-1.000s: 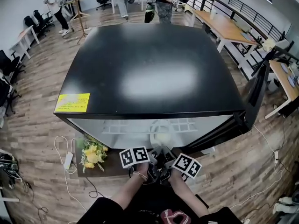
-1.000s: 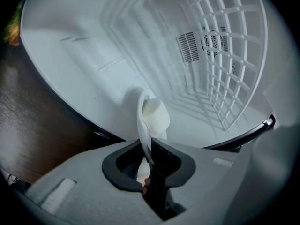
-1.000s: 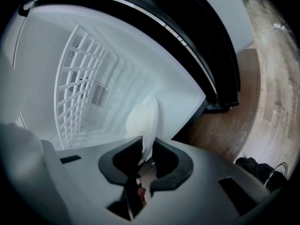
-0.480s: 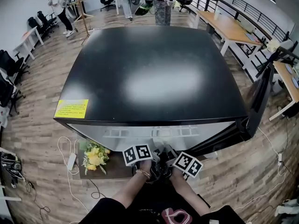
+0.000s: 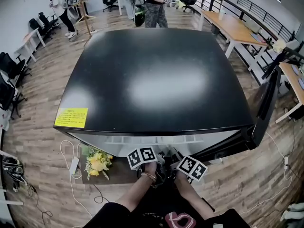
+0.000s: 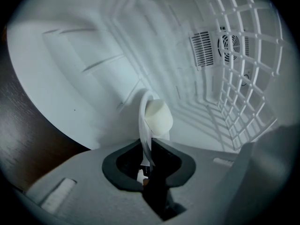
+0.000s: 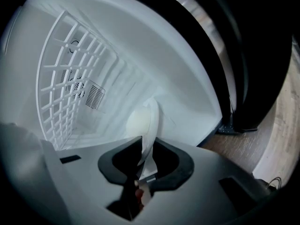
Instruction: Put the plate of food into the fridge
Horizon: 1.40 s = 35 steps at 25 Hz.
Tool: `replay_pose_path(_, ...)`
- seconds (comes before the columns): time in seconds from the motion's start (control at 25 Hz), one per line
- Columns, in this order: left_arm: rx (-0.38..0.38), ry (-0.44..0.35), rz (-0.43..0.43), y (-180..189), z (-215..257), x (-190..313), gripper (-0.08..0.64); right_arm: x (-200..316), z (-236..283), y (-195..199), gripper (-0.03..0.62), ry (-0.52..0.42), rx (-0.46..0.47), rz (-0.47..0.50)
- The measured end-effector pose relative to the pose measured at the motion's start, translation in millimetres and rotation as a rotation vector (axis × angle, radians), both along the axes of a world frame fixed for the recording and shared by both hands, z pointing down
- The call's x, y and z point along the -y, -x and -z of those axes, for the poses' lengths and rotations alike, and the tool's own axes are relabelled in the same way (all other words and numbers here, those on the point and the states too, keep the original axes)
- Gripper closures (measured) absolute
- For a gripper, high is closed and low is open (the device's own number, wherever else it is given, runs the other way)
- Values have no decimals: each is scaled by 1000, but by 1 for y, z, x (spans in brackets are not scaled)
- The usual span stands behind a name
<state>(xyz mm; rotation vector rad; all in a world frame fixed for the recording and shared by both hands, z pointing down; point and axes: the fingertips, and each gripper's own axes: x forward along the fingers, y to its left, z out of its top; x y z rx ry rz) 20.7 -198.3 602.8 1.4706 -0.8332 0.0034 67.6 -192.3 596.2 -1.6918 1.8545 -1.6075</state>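
Note:
Both grippers hold one white plate by opposite rims. In the left gripper view the plate (image 6: 144,125) stands edge-on, with my left gripper (image 6: 147,156) shut on its rim and a pale round piece of food (image 6: 158,117) on it. My right gripper (image 7: 143,161) is shut on the other rim of the plate (image 7: 151,125), the food (image 7: 138,121) beyond it. Both views look into the white fridge interior. From the head, the left gripper (image 5: 148,163) and right gripper (image 5: 187,167) sit under the front edge of the black fridge top (image 5: 156,75), which hides the plate.
A white wire shelf (image 6: 239,88) and a fan vent (image 6: 204,48) line the inside of the fridge. The black fridge door (image 5: 263,103) stands open at the right. Yellow flowers (image 5: 96,159) and a cable lie on the floor at the left. A person (image 5: 152,6) stands beyond the fridge.
Both grippers have carried the plate forward into the fridge; it showed in front of the opening before and is now hidden under the top edge. The person behind has walked left.

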Motion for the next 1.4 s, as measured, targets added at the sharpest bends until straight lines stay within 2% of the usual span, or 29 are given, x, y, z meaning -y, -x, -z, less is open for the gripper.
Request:
replay_pose_path(0.4,-18,23,86,5,-4,7,511,5,2,3,501,-45,-103,60)
replay_pose_path(0.84,-36,27,118,7,-6,12,523,4,-1,5,461,-19,-162,154)
replay_pose_path(1.0,-6,33,139,14,-9,15,539,-2,-3,1,454,-9,-206,171)
replay_pose_path(1.2,-3,36,131,15,-11,16,540,-4,-4,1,460,-13,-229,182)
replay_pose_path(1.32,23,7,111,16,-10,17,540,-4,-3,3,460,-20,-243,185)
replay_pose_path(1.4,70,-38,89,16,-7,18,535,-4,-2,4,464,-28,-249,185)
